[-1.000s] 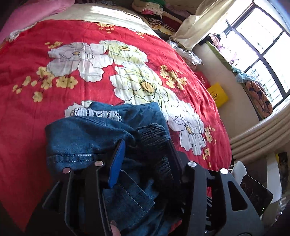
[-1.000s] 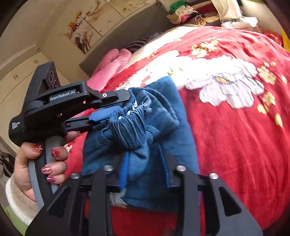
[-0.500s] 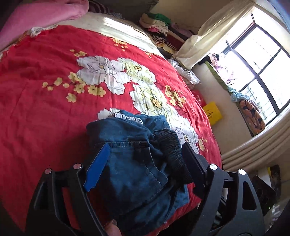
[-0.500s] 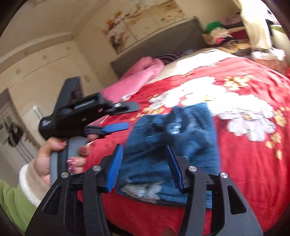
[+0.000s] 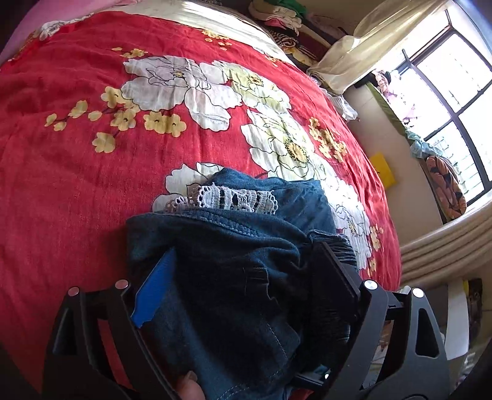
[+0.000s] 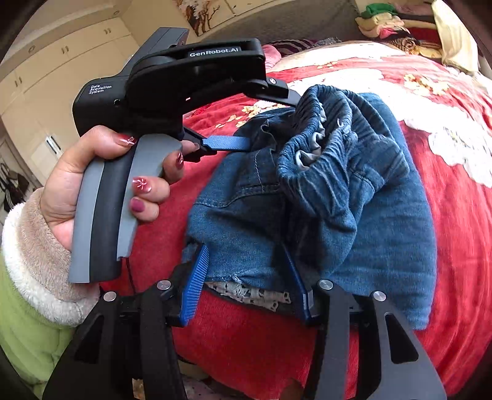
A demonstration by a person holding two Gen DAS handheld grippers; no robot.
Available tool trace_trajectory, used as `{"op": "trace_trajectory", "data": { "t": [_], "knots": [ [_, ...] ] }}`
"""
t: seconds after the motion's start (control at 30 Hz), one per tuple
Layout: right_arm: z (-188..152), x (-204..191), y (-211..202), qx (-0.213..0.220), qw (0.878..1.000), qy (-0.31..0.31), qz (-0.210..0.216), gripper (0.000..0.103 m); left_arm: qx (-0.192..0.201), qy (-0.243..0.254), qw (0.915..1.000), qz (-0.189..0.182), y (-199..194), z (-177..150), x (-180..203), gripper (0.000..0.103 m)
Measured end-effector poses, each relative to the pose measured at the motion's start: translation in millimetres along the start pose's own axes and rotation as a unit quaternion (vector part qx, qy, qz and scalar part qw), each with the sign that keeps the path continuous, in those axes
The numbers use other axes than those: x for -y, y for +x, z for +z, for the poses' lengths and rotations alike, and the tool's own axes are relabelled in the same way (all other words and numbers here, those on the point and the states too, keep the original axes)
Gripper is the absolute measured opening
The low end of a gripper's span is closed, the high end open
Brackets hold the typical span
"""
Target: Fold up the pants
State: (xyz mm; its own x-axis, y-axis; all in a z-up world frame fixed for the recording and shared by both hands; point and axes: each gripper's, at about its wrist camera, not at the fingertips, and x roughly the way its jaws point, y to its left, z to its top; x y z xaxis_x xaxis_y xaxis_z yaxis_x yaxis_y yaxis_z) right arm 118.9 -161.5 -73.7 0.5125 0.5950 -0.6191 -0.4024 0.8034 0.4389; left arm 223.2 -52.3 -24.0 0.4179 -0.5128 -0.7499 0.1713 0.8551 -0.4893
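Observation:
Blue denim pants (image 5: 233,307) lie in a folded bundle on the red flowered bedspread (image 5: 77,184), white lace trim (image 5: 233,198) showing at the far edge. My left gripper (image 5: 246,249) straddles the bundle with its jaws opening, denim loose between them and the gathered waistband beside its right finger. In the right wrist view the pants (image 6: 353,200) sit ahead with the waistband bunched on top. The left gripper (image 6: 270,120), held by a hand (image 6: 92,184), reaches in from the left. My right gripper (image 6: 244,249) is open around the near lace-trimmed edge (image 6: 246,292).
A stack of folded clothes (image 5: 286,18) sits beyond the head of the bed. At the right are a curtain (image 5: 353,55), a window (image 5: 446,92) and a yellow item (image 5: 382,169) on the floor. Wardrobe doors (image 6: 46,61) stand at the left.
The left gripper's jaws have spread wide off the waistband, and the bundle has settled onto the bed. The right gripper drew back from the pants, then came in again at their near edge.

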Motion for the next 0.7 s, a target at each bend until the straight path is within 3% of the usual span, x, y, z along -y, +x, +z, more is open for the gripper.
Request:
{"op": "trace_trajectory", "data": {
  "t": [0.2,0.37,0.53,0.7],
  "knots": [
    [-8,-5,-4,0.009,1.000,-0.001,0.007,0.048,0.015,-0.002,0.9999,-0.006,-5,-2,-3,0.085],
    [-3,3,-43,0.048,0.997,0.021,0.061,0.060,0.053,-0.004,0.9985,-0.015,-46,-11,-7,0.087],
    [17,21,-75,0.096,0.994,0.050,0.031,0.071,0.078,-0.010,0.9967,0.023,-74,-30,-26,0.089],
    [51,49,-73,0.089,0.992,0.085,-0.002,0.075,0.064,0.013,0.9956,0.068,-70,-56,-29,0.090]
  ]
}}
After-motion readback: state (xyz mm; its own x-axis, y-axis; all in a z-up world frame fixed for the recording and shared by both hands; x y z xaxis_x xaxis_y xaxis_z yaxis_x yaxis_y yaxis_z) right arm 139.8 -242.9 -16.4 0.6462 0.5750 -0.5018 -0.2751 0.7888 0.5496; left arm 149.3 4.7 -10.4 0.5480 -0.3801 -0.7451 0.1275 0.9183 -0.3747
